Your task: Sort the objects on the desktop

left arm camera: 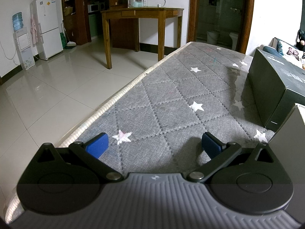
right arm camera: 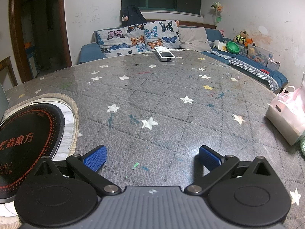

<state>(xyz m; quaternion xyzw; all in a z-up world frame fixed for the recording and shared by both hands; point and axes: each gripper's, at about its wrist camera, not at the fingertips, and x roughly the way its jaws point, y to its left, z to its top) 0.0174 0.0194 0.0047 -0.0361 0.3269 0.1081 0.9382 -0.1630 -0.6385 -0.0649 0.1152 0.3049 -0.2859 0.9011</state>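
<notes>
The left gripper (left arm camera: 154,146) has its blue ribbed pads (left arm camera: 97,147) spread wide with nothing between them, over a grey quilted table cover (left arm camera: 171,95) with white stars. A dark box (left arm camera: 274,89) stands ahead to its right. The right gripper (right arm camera: 152,158) is likewise wide apart and empty. A round black hotplate (right arm camera: 28,143) lies just to its left, a white remote (right arm camera: 164,54) far ahead, and a pink plastic bag (right arm camera: 287,112) off to its right.

You have on the grey star-quilted table (right arm camera: 171,99): 1 white remote control (right arm camera: 164,54) | 1 black round induction cooktop (right arm camera: 28,141) | 1 pink plastic bag (right arm camera: 287,112) | 1 dark green cardboard box (left arm camera: 274,87)
</notes>
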